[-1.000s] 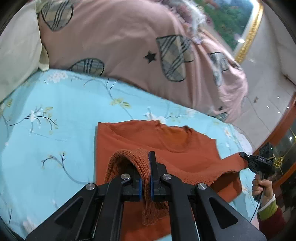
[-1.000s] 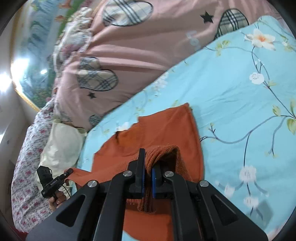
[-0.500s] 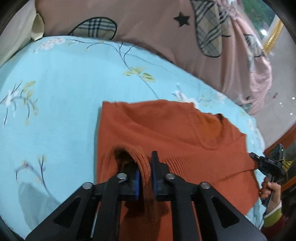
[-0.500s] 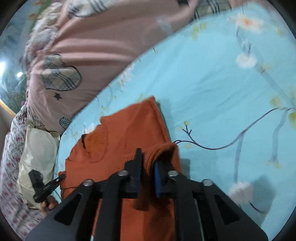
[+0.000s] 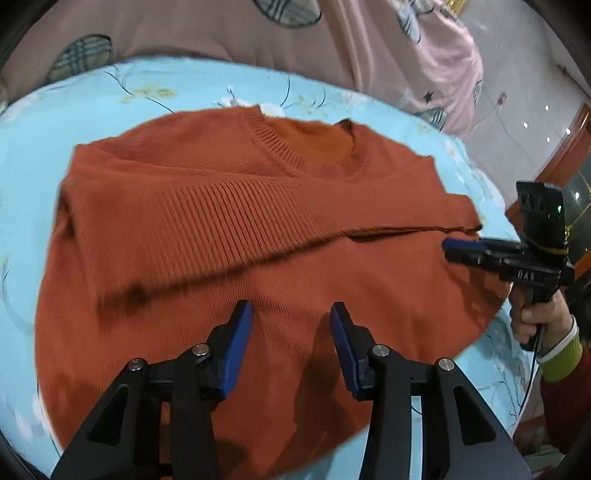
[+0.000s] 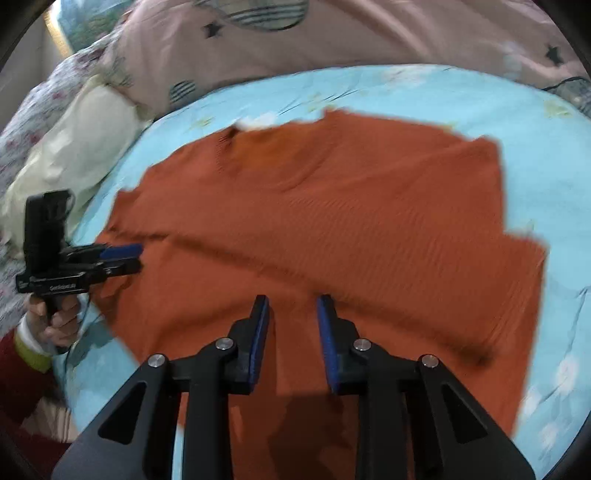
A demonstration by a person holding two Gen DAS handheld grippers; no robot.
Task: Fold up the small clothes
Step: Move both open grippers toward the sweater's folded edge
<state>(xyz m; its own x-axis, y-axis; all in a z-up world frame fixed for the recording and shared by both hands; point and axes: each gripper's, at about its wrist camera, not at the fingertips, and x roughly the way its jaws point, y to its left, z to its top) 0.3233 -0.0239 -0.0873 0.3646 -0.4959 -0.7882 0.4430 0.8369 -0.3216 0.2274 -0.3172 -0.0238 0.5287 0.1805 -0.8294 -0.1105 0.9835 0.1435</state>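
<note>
An orange knitted sweater (image 5: 280, 236) was seen spread on the light blue floral bed sheet (image 5: 110, 99), its ribbed hem band folded up across the chest below the neckline. The left tongs (image 5: 291, 314) were held released above the lower fabric, nothing grasped. The right tongs (image 6: 290, 306) were likewise parted over the sweater, empty. A pink quilt (image 6: 332, 33) was bunched behind.
</note>
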